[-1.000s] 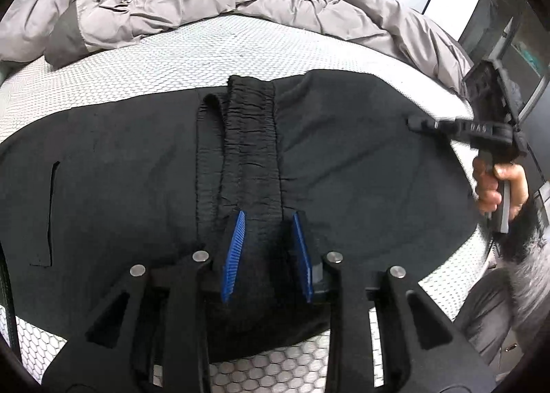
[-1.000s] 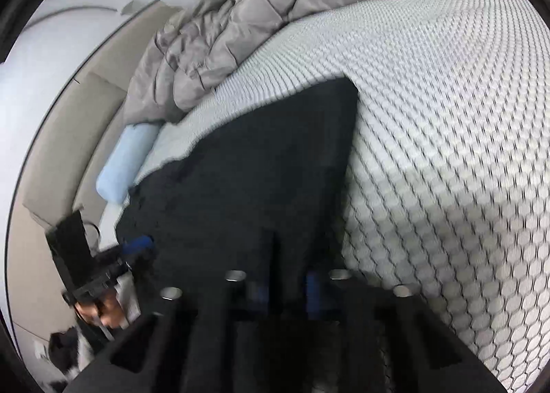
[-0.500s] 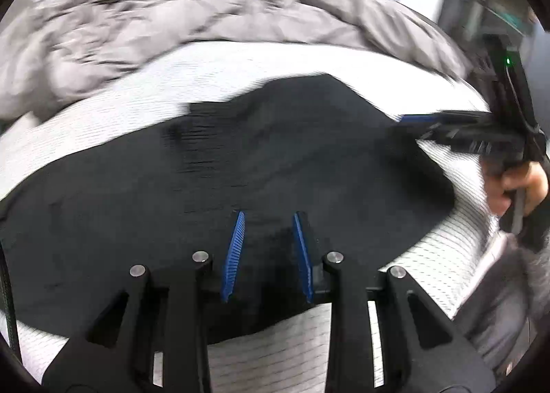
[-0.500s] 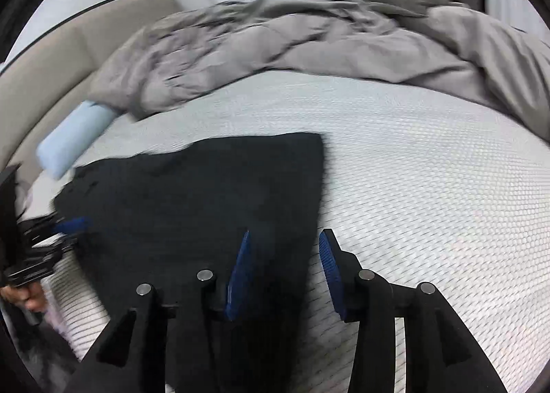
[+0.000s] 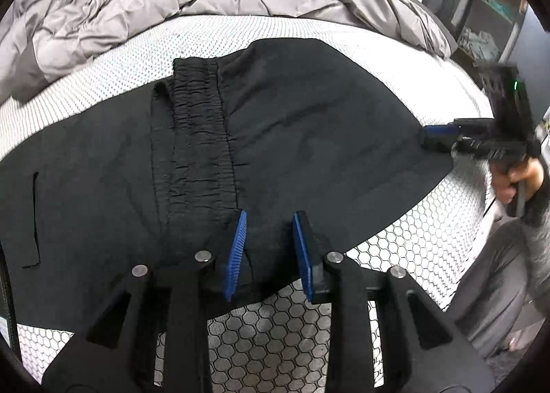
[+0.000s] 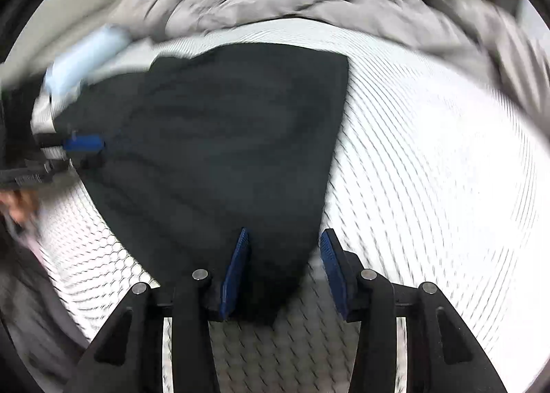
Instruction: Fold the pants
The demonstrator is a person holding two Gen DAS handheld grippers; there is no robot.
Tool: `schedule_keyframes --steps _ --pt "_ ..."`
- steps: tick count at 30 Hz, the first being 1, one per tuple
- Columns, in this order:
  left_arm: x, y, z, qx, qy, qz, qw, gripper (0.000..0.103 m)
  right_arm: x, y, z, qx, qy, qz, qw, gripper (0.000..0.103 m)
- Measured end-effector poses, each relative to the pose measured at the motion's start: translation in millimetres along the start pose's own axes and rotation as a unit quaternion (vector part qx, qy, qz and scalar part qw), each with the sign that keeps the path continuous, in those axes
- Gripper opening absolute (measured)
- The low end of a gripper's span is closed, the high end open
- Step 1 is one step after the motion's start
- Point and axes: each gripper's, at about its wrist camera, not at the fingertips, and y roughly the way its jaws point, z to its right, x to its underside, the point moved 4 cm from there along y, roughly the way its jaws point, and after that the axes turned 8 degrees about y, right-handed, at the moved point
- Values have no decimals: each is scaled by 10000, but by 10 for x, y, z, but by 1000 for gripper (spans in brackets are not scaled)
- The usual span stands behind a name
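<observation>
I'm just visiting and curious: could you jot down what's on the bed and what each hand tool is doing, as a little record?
surface: white patterned mattress
clothing: black pants lying flat, waistband folded onto them
bedding: grey quilt bunched behind
left gripper: fingers around the near pants edge, grip unclear
right gripper: open, has just been opening; pants corner between the fingers, not pinched

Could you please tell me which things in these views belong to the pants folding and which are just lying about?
Part of the job:
- black pants
- left tongs, fabric between the pads
- right tongs, just opened over the pants' edge

Just lying about:
- grey duvet
- pale blue pillow
- mattress, the work surface
</observation>
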Motion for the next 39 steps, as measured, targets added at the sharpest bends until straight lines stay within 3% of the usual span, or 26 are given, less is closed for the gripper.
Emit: schedule_keyframes --steps 2,4,6,7,9,11,14,15,16,17,18,19,21,22,24,25,27,29,30,34,39 --pt "-17 41 26 -66 34 -70 9999 25 -5 -77 119 -589 522 31 9969 44" --pt "-45 86 53 -86 30 -101 9999 25 -66 -31 199 -1251 1113 5 9859 44" --pt "-82 119 54 -70 -24 -116 9999 25 -58 123 287 -1610 1663 -178 9727 43" --pt "-68 99 40 -63 -58 -113 9999 25 -76 177 308 -1710 1830 -173 9680 38" --pt "-60 81 23 -80 -90 -122 9999 25 -138 224 298 -1766 1982 -137 9640 15" --pt "-32 63 29 -98 -58 -118 9999 25 -214 49 180 -1887 1741 110 9664 7" --pt "-11 55 17 -17 -39 -100 9999 25 -240 -168 18 -1766 1357 321 9744 6" --pt "-3 55 9 -1 -37 -110 9999 25 -212 -111 30 -1604 1311 205 9781 6" --pt "-6 46 7 -10 -44 -112 9999 25 -135 30 65 -1103 1209 -16 9865 7" --pt "-9 21 3 -40 -55 -105 9999 25 -61 150 99 -876 1144 -215 9893 8" --pt "-9 -24 4 -73 -69 -102 9999 25 -57 213 120 -902 1159 -278 9888 8" --pt "-3 -91 2 -114 -104 -73 9999 25 -106 159 115 -938 1163 -170 9886 9" --pt "17 -274 -55 -236 -235 81 9994 26 -209 -58 71 -771 1036 172 9915 22" --pt "37 -355 -105 -309 -349 145 9988 29 -223 -165 74 -660 973 371 9924 25" --pt "113 -544 -288 -487 -748 315 9955 58 -289 -330 50 -527 911 712 9919 45" --pt "201 -690 -461 -685 -1124 450 9903 66 -312 -371 26 -565 933 830 9906 50" --pt "350 -901 -733 -1015 -1713 645 9778 86 -365 -392 -62 -701 993 932 9882 71" --pt "607 -1196 -1132 -1340 -2680 945 9493 92 -377 -367 -121 -687 1030 933 9879 86" --pt "684 -1263 -1254 -1387 -2973 1002 9393 99 -374 -367 -116 -690 1051 924 9878 89" --pt "1146 -1447 -1850 -1454 -4283 1235 8833 100 -362 -256 -63 -835 1220 775 9860 89" --pt "1501 -1198 -2252 -1021 -5049 1123 8497 92 -295 -267 -47 -909 1151 780 9861 89"
